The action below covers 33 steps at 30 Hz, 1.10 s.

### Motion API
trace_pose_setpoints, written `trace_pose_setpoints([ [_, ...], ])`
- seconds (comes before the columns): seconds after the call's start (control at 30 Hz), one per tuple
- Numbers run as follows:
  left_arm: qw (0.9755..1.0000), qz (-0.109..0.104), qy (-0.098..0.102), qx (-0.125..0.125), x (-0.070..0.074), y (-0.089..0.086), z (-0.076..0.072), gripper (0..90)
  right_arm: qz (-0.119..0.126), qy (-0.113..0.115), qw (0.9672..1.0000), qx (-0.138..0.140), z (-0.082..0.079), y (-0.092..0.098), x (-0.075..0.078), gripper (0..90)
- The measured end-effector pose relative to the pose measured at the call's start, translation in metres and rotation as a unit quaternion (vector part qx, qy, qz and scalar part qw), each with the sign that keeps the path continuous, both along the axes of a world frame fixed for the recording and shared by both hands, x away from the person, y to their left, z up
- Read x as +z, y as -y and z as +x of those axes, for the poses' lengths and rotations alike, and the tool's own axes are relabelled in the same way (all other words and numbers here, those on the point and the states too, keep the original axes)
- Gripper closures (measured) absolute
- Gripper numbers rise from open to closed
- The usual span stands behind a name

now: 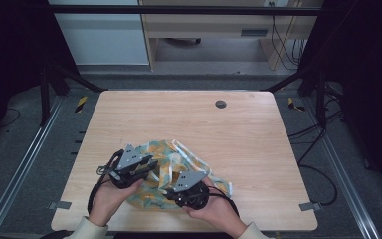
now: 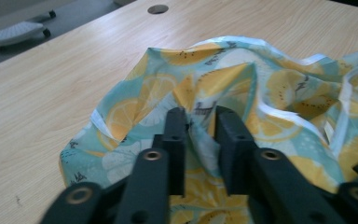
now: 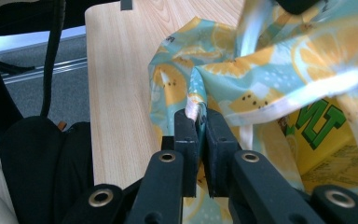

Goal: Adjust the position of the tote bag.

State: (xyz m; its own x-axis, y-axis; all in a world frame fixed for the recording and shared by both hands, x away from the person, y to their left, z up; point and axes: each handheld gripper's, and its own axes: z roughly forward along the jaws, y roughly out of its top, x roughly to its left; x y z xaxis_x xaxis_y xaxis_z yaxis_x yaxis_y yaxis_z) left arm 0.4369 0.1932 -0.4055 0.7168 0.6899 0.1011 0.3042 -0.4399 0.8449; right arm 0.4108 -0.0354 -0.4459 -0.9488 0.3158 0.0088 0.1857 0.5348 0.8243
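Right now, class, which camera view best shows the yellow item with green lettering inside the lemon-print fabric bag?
The right gripper view: the yellow item with green lettering shows inside the lemon-print fabric bag. In the high view it is a small yellow patch; the left gripper view gives the bag's outside.

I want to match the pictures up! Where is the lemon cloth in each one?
High view: the lemon cloth lies near the table's front edge, between both grippers.
Left gripper view: it spreads across the middle and right, a fold between the jaws.
Right gripper view: upper right, its edge pinched.
Shared landmark: the wooden table.
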Motion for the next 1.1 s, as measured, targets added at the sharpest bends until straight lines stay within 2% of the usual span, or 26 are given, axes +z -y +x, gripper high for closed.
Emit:
trace_pose_setpoints([
  [0.07,1.0,-0.002,0.004,-0.003,0.0,-0.006,-0.005,81.5,-0.001,-0.001,1.0,-0.003,0.0,0.001,-0.001,84.5],
  [0.13,0.9998,-0.008,-0.006,-0.015,-0.003,-0.013,-0.011,84.5,-0.001,-0.003,1.0,-0.008,0.001,0.002,-0.003,84.0],
  [0.23,0.9996,0.007,-0.007,-0.027,-0.011,-0.02,-0.02,86.6,-0.001,-0.006,0.9999,-0.012,0.003,0.005,-0.006,82.7],
  [0.3,0.9993,0.006,-0.013,-0.033,-0.017,-0.024,-0.025,87.0,-0.002,-0.008,0.9998,-0.02,0.004,0.007,-0.006,80.2],
  [0.43,0.9983,0.019,-0.016,-0.052,-0.025,-0.029,-0.033,87.4,0.003,-0.004,0.9995,-0.032,0.003,0.014,0.0,67.5],
  [0.57,0.9952,0.047,-0.034,-0.079,-0.035,-0.032,-0.038,88.0,0.012,-0.002,0.9985,-0.054,0.004,0.024,0.007,53.3],
  [0.73,0.9917,0.071,-0.063,-0.086,-0.048,-0.037,-0.039,87.8,0.014,0.0,0.9975,-0.069,0.006,0.038,0.013,44.0],
  [0.9,0.9908,0.09,-0.066,-0.077,-0.052,-0.035,-0.035,87.4,0.015,-0.009,0.9964,-0.083,0.01,0.051,0.019,36.7],
  [1.1,0.9897,0.105,-0.066,-0.072,-0.055,-0.035,-0.034,87.4,0.027,-0.001,0.9945,-0.101,0.016,0.064,0.032,34.6],
])
